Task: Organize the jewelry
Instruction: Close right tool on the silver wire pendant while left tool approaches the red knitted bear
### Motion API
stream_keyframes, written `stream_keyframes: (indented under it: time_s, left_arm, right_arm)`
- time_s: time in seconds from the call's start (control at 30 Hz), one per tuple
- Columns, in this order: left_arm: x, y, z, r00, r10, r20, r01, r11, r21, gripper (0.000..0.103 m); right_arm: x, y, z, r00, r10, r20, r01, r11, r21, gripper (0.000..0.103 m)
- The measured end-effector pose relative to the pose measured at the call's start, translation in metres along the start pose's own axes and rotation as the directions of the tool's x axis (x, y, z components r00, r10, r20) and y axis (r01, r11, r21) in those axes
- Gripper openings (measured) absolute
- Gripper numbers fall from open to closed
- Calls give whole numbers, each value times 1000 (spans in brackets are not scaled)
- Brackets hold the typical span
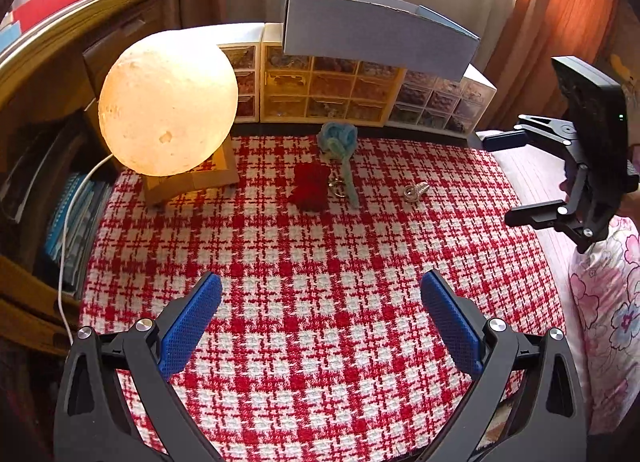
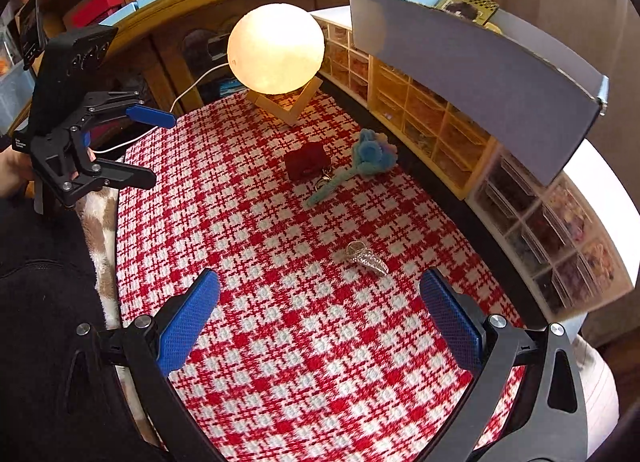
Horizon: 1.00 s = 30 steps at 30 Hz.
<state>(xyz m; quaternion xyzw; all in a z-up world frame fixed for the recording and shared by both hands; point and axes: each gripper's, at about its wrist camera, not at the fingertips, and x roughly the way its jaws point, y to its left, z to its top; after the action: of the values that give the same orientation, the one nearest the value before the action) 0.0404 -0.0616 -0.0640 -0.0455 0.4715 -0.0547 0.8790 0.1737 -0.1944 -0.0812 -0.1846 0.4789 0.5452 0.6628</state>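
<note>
Blue ribbed pads line both pairs of tongs, and both pairs stand spread wide with nothing between them. The left tongs (image 1: 320, 326) hover over the near part of the red-and-white checked cloth (image 1: 320, 342) that covers the table; in the right wrist view they (image 2: 154, 149) appear at the table's left edge, also spread. The right tongs (image 2: 320, 326) hang above the cloth on the right side, and from the left wrist view they (image 1: 516, 177) show at the far right edge, turned sideways.

Just ahead of the right tongs lies a silver ring (image 2: 366, 258) (a wide, sparkling piece, its detail too small to read), flat on the cloth and apart from everything else. The left wrist view shows it (image 1: 415, 191) well beyond the left tongs, to the right of centre. Farther on sits a small red box (image 2: 306, 161), and just beside it a fluffy blue flower charm (image 2: 370, 153) with a long stem and a metal key ring (image 2: 323, 181) near the box.

At the back of the table a glowing moon lamp (image 1: 168, 101) rests on a wooden stand (image 1: 192, 181). Along the back edge stand small drawer organizers (image 1: 328, 85), their compartments filled with tiny items. A grey cardboard box (image 1: 376, 33) sits on top of them.
</note>
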Motion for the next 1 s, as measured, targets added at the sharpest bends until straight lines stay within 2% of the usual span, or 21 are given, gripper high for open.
stream_keyframes:
  time_s: [0.1,0.27,0.4,0.6,0.7,0.77,0.83,0.87,0.9,1.0]
  left_arm:
    - [5,3,-3,1000,-16,10,16,1000,-18,99]
    - [11,8,-5,999,-24,26,25,999,-25,99]
    - [16,12,-5,999,-33,31,34,998,-52,99]
    - [23,16,-10,998,-59,24,61,995,-78,99]
    - [26,16,-12,998,-64,12,65,996,-67,99]
    - [28,17,-12,998,-62,7,62,996,-63,99]
    - [30,18,-12,998,-58,-1,58,996,-66,99]
    - [31,19,-12,999,-54,-4,54,996,-71,99]
    - [31,21,-13,998,-59,-2,59,995,-77,99]
    - [32,24,-15,998,-58,-4,58,994,-89,99]
  right_arm:
    - [18,-9,6,999,31,-34,-32,999,-40,96]
    - [46,-16,9,991,26,-132,-46,988,-148,96]
    - [56,-17,9,989,17,-147,-52,969,-243,95]
    - [72,-23,16,981,22,-191,-74,960,-271,83]
    - [78,-22,17,976,0,-216,-64,956,-288,65]
    - [84,-23,19,972,-14,-235,-54,958,-281,62]
    - [84,-22,18,972,-24,-234,-45,957,-288,52]
    - [85,-22,18,971,-27,-239,-45,956,-290,41]
    - [86,-22,18,969,-26,-247,-48,955,-292,35]
    - [89,-19,16,964,-26,-266,-58,952,-300,27]
